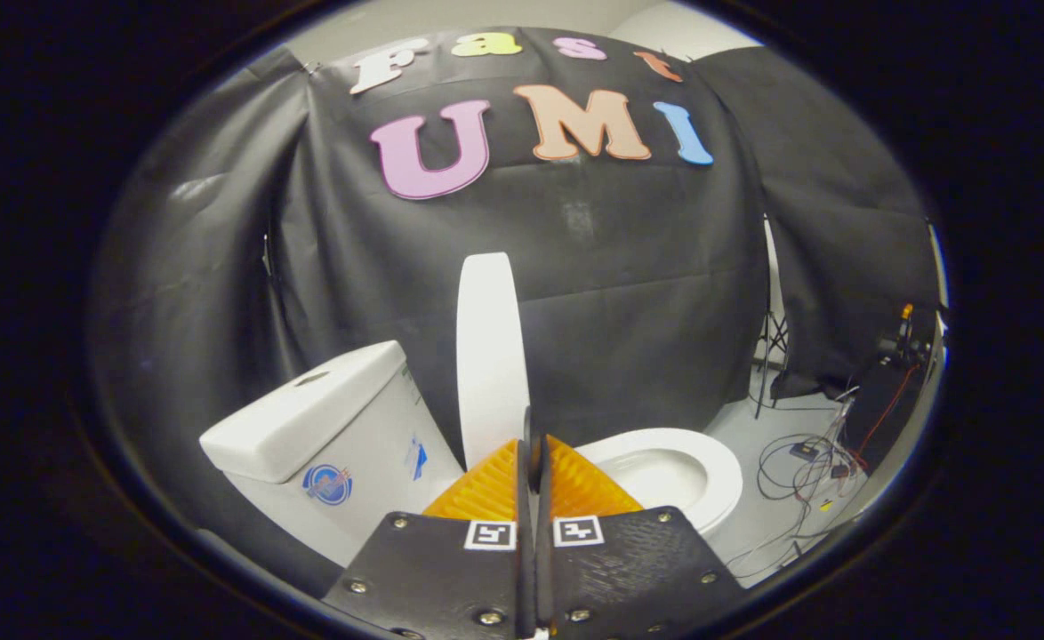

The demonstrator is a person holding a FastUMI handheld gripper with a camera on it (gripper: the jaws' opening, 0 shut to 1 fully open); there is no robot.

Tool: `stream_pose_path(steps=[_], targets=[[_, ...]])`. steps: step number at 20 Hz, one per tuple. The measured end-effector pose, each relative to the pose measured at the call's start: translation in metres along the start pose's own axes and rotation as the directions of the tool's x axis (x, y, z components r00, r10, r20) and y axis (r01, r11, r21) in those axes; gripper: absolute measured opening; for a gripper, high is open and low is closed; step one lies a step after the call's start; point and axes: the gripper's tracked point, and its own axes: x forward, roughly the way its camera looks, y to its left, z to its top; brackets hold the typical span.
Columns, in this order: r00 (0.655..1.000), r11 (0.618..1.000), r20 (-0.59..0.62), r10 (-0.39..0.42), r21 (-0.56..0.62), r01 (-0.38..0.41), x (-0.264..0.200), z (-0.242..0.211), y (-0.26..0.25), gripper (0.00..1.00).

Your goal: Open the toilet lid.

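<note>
- Left: white toilet tank [326, 436], cover in place, round blue sticker on the side wall, a smaller sticker near the corner beside the lid.
- Just right of the tank: white toilet lid [491, 356], raised and upright, seen edge-on, rising above the tank top against the dark cloth wall [646, 293].
- Centre, at the foot of the lid: gripper [531, 449], fingers brought together with only a thin slit between them; tips right at the lower edge of the lid, a dark sliver visible at the tips. Cannot tell whether the fingers pinch the lid edge or merely meet in front of it.
- Right of the fingers: toilet seat [718, 471], down on the bowl [655, 476], bowl opening uncovered and visible inside the ring.
- Farther right: pale floor [753, 533] with loose cables [798, 471] in a tangle, near a dark box and a stand leg against the cloth.
</note>
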Motion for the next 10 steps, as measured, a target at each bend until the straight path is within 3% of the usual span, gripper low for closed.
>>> stream_pose_path(steps=[10], targets=[[1.000, 0.996, -0.003, 0.020, -0.091, -0.020, -0.006, -0.002, 0.032, 0.01]])
